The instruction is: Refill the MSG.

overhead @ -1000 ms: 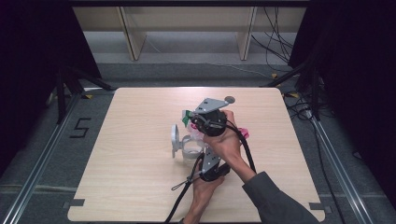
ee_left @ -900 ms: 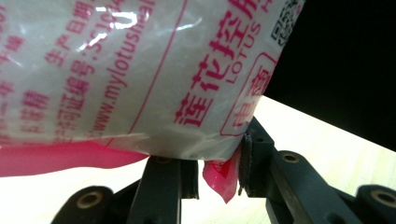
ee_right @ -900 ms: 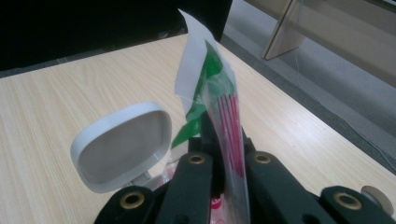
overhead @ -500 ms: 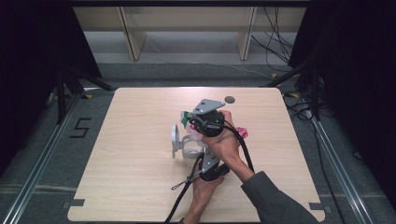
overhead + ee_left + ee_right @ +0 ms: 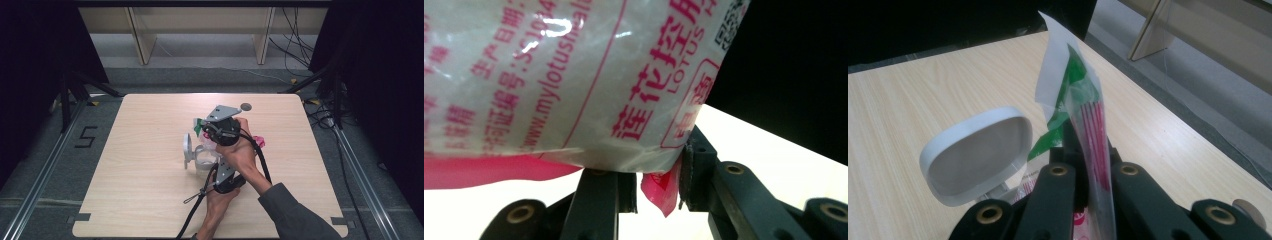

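Observation:
A clear plastic bag (image 5: 574,75) with pink print is held over the middle of the table between both grippers. My left gripper (image 5: 658,172) is shut on its lower pink edge, and in the high view it sits nearer the person (image 5: 218,159). My right gripper (image 5: 1090,155) is shut on the bag's green, white and red-striped top strip (image 5: 1073,85). Under its grey plate it sits farther up the table (image 5: 204,129). A clear container with a white lid (image 5: 189,147) standing open sits just left of the grippers; the lid (image 5: 975,152) is beside my right jaws.
The light wooden table (image 5: 140,200) has bare room on all sides of the hands. A small grey disc (image 5: 245,106) lies near the far edge. Cables trail from both grippers toward the person. Metal rails and dark stands flank the table.

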